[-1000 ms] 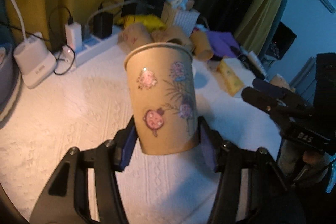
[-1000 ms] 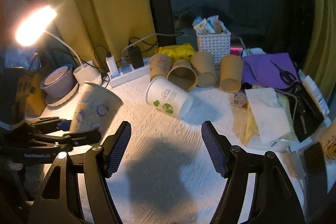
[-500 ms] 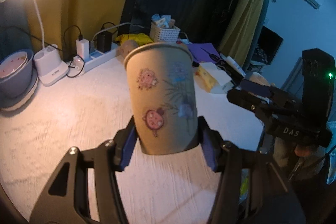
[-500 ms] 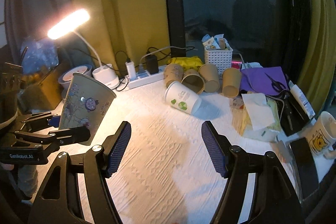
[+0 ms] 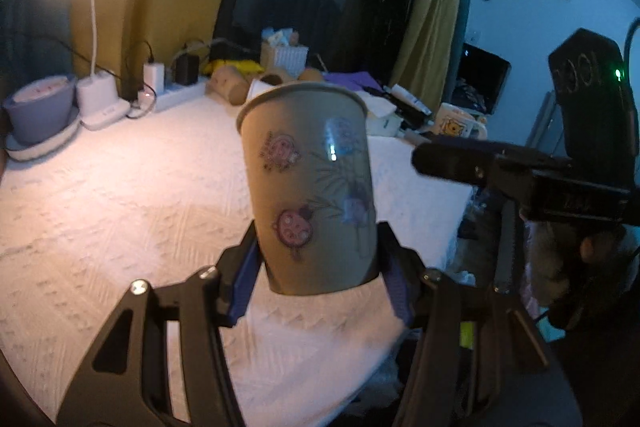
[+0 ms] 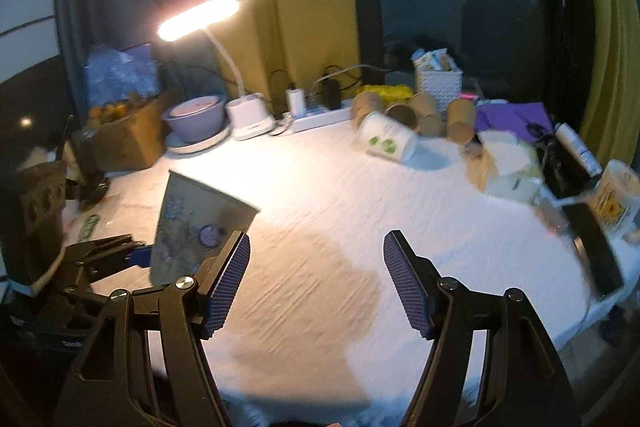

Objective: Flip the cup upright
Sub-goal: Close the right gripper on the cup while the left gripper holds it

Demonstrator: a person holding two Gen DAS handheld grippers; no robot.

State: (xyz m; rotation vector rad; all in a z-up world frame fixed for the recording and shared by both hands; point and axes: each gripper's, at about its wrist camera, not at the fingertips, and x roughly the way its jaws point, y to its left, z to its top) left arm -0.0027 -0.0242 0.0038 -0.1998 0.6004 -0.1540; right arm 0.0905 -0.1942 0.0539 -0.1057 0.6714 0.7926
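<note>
I am holding the paper cup [image 5: 310, 195] in the left gripper [image 5: 318, 267], whose blue pads are pressing against the lower part of the cup on both sides. The cup is sitting mouth up, leaning only slightly, with its rim at the top and its cartoon stickers facing my left wrist camera. It is hanging above the white textured desk [image 5: 120, 195], not touching it, near the desk's front edge. From the right wrist view I am seeing the same cup [image 6: 196, 227] at the left, tilted, with the left gripper's [image 6: 132, 253] dark fingers reaching in around its base.

The right gripper [image 6: 316, 283] is standing open with nothing between its pads, hovering over the middle of the desk [image 6: 360, 195]. In the left wrist view it is showing as a dark bar [image 5: 516, 171] to the right of the cup, apart from it.

At the back of the desk a white cup with green print [image 6: 386, 143] is lying on its side, and several brown cups [image 6: 424, 113] are lying just behind it, near a white basket [image 6: 438, 87]. A lit desk lamp [image 6: 200, 17] is glowing over a power strip [image 6: 320, 119] and a purple bowl [image 6: 194, 117]. A yellow-printed mug [image 5: 458, 125] is sitting near the desk's right edge.
</note>
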